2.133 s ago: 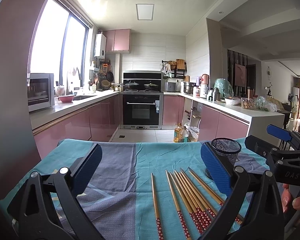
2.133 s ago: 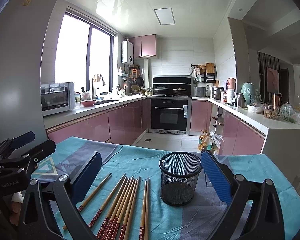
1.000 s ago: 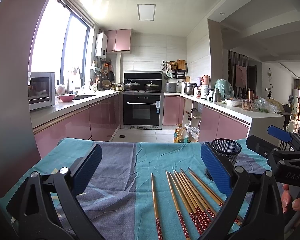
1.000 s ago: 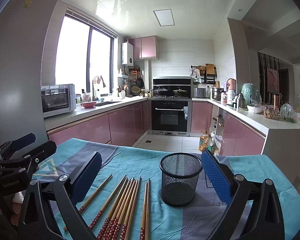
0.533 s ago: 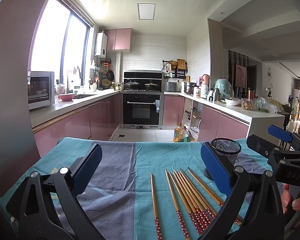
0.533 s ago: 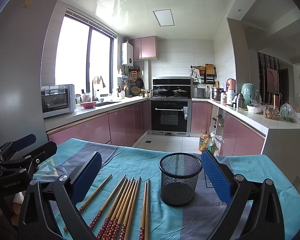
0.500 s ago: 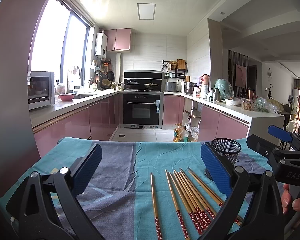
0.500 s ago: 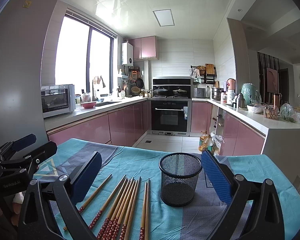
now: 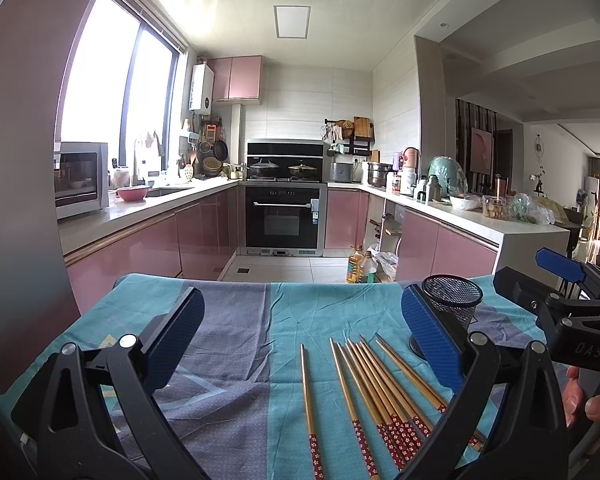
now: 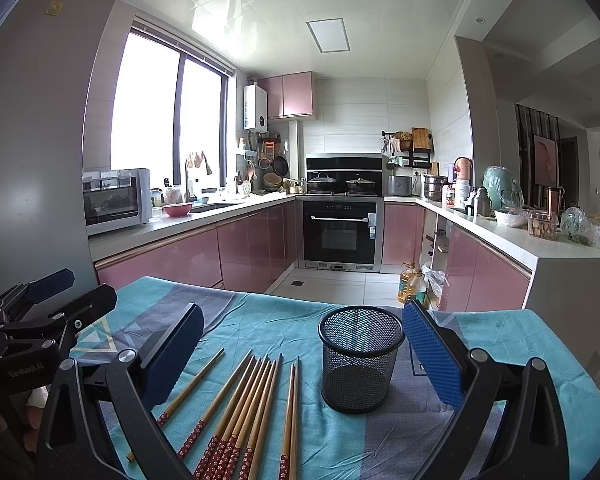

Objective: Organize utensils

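Both the left gripper and right gripper gape wide, empty. Chopsticks lie lower centre, left of the mesh holder. Recommended: grasp one chopstick mid-shaft, tilt upright, then insert.

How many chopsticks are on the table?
8 chopsticks, I think: one lies alone on the left, five bunch together in the middle, two sit paired beside the cup. They overlap, so one may hide.

You had strong daylight from the window, blown out to white, plus a ceiling panel whose glare spread over the glossy ceiling tiles. Fisheye distortion bent both views' edges, corners fell dark and blurred, while the tablecloth stayed sharp and evenly lit.
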A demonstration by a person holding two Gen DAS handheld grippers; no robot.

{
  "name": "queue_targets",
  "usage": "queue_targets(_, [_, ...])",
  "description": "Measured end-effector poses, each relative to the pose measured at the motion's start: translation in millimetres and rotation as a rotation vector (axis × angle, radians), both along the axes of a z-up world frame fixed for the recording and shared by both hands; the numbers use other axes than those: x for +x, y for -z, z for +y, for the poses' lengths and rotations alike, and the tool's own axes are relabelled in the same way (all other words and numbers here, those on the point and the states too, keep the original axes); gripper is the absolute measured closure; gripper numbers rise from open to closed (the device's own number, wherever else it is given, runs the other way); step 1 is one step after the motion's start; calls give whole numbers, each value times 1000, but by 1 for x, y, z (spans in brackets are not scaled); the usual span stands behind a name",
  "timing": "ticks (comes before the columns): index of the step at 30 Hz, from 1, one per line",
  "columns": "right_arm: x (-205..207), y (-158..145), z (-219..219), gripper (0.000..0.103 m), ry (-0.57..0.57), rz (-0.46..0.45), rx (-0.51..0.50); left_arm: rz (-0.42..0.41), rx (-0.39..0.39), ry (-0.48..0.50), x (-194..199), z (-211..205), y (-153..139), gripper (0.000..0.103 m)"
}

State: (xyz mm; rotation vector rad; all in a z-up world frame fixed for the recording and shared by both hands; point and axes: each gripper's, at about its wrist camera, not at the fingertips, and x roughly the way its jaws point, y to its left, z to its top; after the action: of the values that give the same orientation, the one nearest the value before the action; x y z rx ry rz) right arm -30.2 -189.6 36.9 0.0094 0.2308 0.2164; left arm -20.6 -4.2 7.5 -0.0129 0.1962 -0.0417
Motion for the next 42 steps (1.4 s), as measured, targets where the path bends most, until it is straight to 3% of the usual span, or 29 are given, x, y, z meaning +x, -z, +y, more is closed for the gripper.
queue_targets(32, [5, 5, -2, 7, -33, 32, -14, 58, 11, 9, 5, 1, 6, 6])
queue_targets(36, [11, 17, 2, 8, -80, 110, -68, 141, 33, 15, 17, 5, 15, 6])
queue_targets(40, [25, 39, 7, 23, -127, 236, -104, 249, 55, 30, 33, 9, 32, 7])
queue_targets(42, [35, 53, 8, 31, -135, 311, -116, 300, 66, 45, 42, 10, 41, 13])
